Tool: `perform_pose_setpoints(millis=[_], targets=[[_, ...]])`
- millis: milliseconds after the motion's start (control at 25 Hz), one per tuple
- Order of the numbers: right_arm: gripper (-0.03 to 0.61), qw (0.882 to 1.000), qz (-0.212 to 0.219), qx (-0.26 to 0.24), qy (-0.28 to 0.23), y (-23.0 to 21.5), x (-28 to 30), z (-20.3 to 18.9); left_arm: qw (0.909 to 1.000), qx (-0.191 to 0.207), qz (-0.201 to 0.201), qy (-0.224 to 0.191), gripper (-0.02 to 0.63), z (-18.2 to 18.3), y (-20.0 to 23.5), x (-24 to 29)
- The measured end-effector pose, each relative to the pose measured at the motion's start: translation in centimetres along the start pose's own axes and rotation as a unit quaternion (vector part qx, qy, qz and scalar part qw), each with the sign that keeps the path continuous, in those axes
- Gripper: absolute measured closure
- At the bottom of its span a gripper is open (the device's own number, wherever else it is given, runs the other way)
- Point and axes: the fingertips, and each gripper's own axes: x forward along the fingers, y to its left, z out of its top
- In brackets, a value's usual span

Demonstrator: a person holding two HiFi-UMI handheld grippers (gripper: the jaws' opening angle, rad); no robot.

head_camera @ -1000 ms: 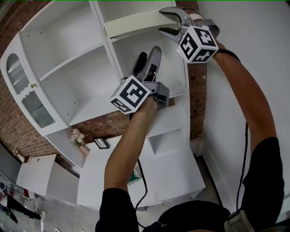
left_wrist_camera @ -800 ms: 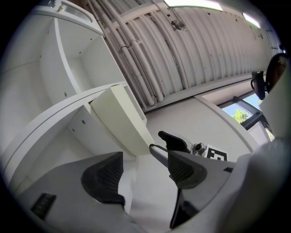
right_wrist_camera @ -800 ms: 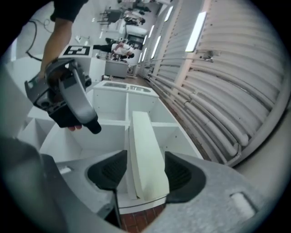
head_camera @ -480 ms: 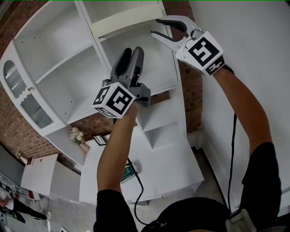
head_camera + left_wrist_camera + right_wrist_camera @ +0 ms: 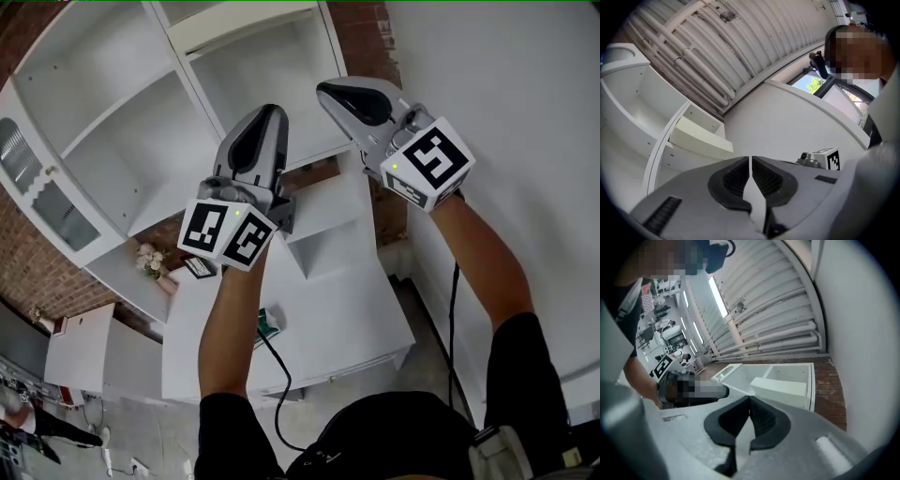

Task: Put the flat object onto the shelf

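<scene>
Flat object point(image 5: 246, 21) lies on the top shelf of the white shelf unit point(image 5: 94, 112), its long cream edge at the shelf front; neither claw touches it. Left claw point(image 5: 750, 164) is closing, pads nearly met, nothing between them. Right claw point(image 5: 749, 401) is fully closed and empty. Both are well below the slab. Risk, as a judgement: the slab looks close to the shelf lip, so a stray lift of either claw could nudge it off onto the white counter point(image 5: 328, 319). The trailing cable point(image 5: 277, 375) might also snag. Room: brick wall point(image 5: 56, 272) behind the unit, plain white wall point(image 5: 506, 84) at right, ribbed ceiling with pipes point(image 5: 708, 56).
</scene>
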Motion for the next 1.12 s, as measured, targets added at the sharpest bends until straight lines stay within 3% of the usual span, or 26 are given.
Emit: perform_pose_setpoints(millis=[200,400,720,1120], targets=[[0.577,0.998,0.007,0.059,0.005,4.3,-2.7,-1.4,0.9996,0.025,-0.013,0.007,0.615,-1.1,-3.2,-3.4],[0.577,0.995,0.013,0.102,0.015,6.9,-4.5,-2.4,0.9999,0.004,-0.006,0.009,0.615,-2.1,-4.7,-6.7],[0.577,0.991,0.043,0.121,0.035,12.5,-7.7,-4.2,0.9977,-0.019,-0.02,0.062,0.616,-7.0,-8.0,-10.2],[0.577,0.975,0.025,0.209,0.066,17.6,-13.6,-8.1,0.9933,-0.069,0.02,0.09,0.616,-11.1,-10.1,-16.1]])
